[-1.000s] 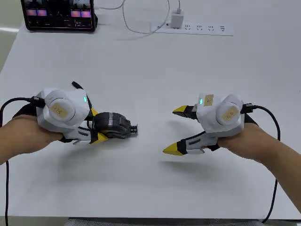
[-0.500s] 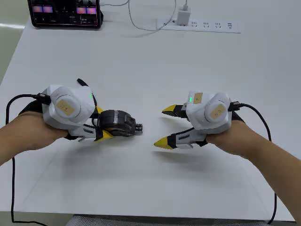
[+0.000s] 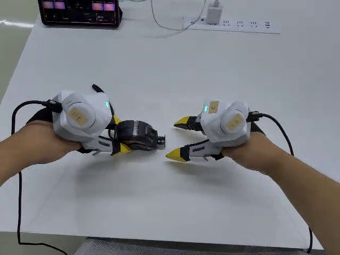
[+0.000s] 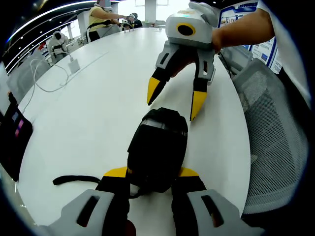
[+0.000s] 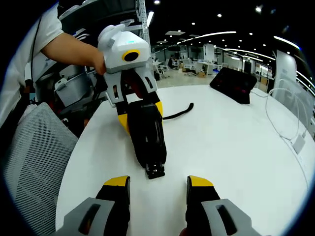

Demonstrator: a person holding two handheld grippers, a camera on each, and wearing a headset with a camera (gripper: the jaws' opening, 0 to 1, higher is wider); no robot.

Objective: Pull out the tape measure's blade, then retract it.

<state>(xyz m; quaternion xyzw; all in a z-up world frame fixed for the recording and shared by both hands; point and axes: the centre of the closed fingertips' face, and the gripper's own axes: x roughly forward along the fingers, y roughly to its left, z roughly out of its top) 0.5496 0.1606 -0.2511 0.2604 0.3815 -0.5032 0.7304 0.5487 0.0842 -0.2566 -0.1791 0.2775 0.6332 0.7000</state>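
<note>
A black tape measure (image 3: 137, 135) lies on the white table (image 3: 159, 69), held by my left gripper (image 3: 118, 135), whose yellow-tipped jaws are shut on its body (image 4: 157, 147). Its blade hook (image 5: 155, 171) points toward my right gripper and no blade is drawn out. My right gripper (image 3: 177, 138) stands open just right of the hook, its fingertips (image 5: 116, 181) a short way from it and apart from it. The tape measure (image 5: 147, 130) sits straight ahead in the right gripper view, with the left gripper (image 5: 140, 110) behind it. My right gripper (image 4: 174, 96) faces me in the left gripper view.
A black device with lit pink panels (image 3: 79, 10) stands at the table's far left. A white power strip (image 3: 234, 24) with a plugged charger and cable lies at the far edge. Gripper cables trail off both sides. A mesh chair (image 4: 275, 123) stands by the table.
My right gripper has moved left toward the tape measure's hook, closing most of the gap. The left gripper still holds the tape measure. The head camera has tilted down.
</note>
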